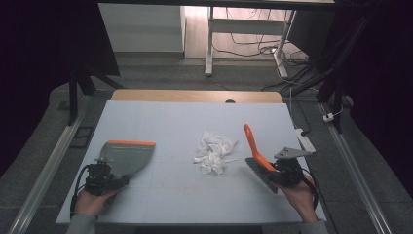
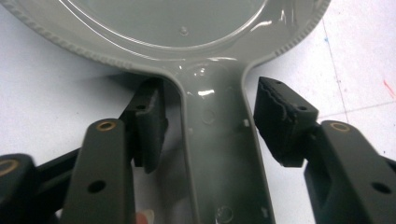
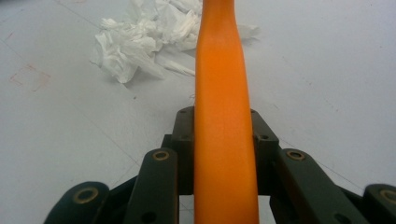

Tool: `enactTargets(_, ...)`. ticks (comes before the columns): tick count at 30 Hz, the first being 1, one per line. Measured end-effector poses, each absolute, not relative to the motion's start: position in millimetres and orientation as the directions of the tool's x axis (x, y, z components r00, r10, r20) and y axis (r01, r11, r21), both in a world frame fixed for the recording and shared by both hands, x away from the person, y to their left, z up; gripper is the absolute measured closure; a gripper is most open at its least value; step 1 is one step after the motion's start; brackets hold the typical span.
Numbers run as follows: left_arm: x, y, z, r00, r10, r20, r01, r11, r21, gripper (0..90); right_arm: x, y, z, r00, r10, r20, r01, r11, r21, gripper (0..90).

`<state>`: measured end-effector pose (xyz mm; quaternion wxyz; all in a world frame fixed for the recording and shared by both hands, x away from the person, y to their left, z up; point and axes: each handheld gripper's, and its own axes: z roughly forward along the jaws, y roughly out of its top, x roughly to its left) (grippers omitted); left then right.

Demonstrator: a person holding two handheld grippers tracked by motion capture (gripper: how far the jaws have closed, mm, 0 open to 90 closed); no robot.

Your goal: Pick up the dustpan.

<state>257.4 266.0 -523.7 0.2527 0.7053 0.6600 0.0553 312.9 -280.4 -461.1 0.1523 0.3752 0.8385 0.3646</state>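
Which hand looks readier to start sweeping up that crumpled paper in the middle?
Probably the right. The right gripper is shut on the orange brush handle, close beside the paper scraps. The left gripper is open astride the dustpan handle, not yet gripping.

Pale blue table [image 1: 146, 122]: grey dustpan [image 1: 127, 156] lower left, crumpled white paper scraps [image 1: 213, 152] at centre, brush [image 1: 258, 163] lower right.
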Motion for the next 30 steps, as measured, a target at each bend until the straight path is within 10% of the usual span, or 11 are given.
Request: enactTargets(30, 255.7, 276.4, -526.2, 0.105, 0.947, -0.303, 0.88, 0.054, 0.472, 61.6, 312.2, -279.1, -461.5, -0.675, 0.738, 0.005, 0.515, 0.466, 0.719, 71.0)
